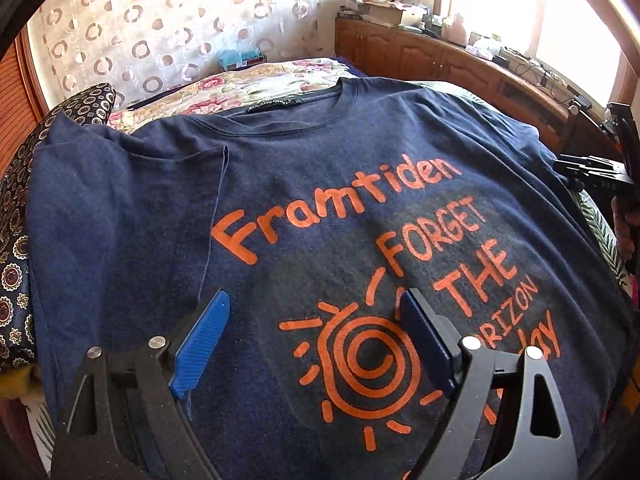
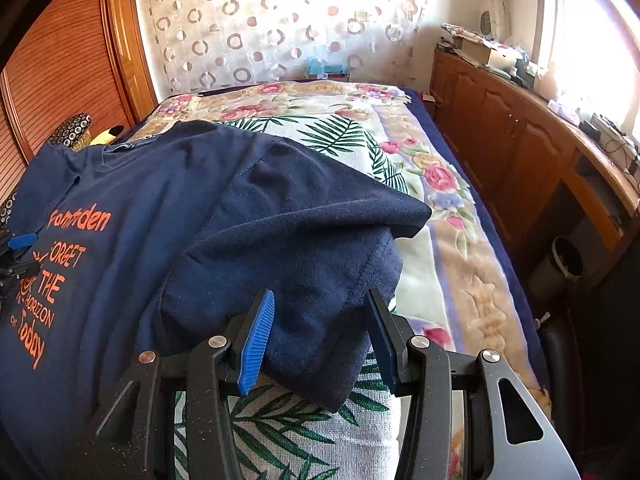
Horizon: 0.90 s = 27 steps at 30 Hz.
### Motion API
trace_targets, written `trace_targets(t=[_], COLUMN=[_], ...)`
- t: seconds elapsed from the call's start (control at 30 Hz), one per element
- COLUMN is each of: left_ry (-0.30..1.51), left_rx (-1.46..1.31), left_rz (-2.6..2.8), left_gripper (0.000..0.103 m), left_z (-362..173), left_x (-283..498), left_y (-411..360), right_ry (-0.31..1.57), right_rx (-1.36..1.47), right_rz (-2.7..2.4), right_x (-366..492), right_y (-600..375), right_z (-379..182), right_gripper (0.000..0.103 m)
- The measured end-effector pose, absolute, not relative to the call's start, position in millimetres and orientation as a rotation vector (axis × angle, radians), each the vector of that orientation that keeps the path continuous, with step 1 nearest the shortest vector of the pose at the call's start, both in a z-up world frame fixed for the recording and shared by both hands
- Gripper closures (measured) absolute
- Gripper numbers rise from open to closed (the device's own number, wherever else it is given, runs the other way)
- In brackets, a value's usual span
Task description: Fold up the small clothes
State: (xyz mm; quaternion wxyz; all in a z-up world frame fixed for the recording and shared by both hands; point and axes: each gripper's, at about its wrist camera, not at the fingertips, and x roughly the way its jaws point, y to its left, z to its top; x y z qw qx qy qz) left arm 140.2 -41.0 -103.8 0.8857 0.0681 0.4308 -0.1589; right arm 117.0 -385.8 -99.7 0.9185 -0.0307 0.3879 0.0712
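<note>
A navy T-shirt (image 1: 320, 184) is lying face up on the bed (image 2: 452, 240), its orange lettering and spiral sun print showing. Its neckline is pointing toward the curtain (image 1: 168, 32) at the far end. The sleeve (image 2: 320, 240) on the right side is lying doubled back over the shirt's edge in a thick rumpled fold, while the other sleeve is lying flat.

The left gripper (image 1: 316, 340) is hovering over the shirt's chest print with its blue pads spread wide and nothing pinched between them. The right gripper (image 2: 320, 336) is reaching around the folded sleeve, its jaws standing half apart with the bunched cloth between them; whether the pads are pressing on it cannot be told.

Beyond the shirt, a flowered blanket (image 2: 440, 184) and a palm-leaf cloth (image 2: 280, 420) are covering the mattress. A patterned dark cushion (image 1: 16, 220) is sitting just beside the shirt's flat sleeve. A wooden cabinet (image 2: 500, 120) with cluttered top is running along the window side of the bed, well apart from the shirt.

The shirt's knit is looking soft and matte, the pads ribbed, the gripper arms black and grainy.
</note>
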Motion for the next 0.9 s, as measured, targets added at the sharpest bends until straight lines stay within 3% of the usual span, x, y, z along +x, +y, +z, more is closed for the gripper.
trace_targets(t=[0.43, 0.53, 0.57, 0.63, 0.73, 0.9], left_ry=[0.898, 0.915, 0.920, 0.920, 0.920, 0.919], left_rx=[0.141, 0.127, 0.126, 0.126, 0.126, 0.126], left_rz=[-0.325, -0.295, -0.287, -0.289, -0.288, -0.290], left_gripper=[0.013, 0.003, 0.000, 0.000, 0.000, 0.000], left_z=[-104.9, -107.0, -107.8, -108.2, -108.3, -108.4], left_x=[142.5, 147.7, 148.9, 149.3, 149.3, 149.7], left_y=[-42.2, -38.8, -38.7, -38.6, -39.2, -39.1], right_ry=[0.799, 0.802, 0.801, 0.795, 0.792, 0.760], right_rx=[-0.092, -0.087, -0.089, -0.117, -0.139, -0.137], right_rz=[0.139, 0.139, 0.139, 0.130, 0.147, 0.156], right_x=[118.7, 121.2, 121.2, 119.9, 117.6, 114.6], right_y=[-385.4, -388.5, -388.5, -387.1, -385.8, -386.5], right_z=[-100.8, -100.8, -100.9, -100.7, -100.7, -94.1], right_gripper=[0.055, 0.055, 0.057, 0.078, 0.095, 0.101])
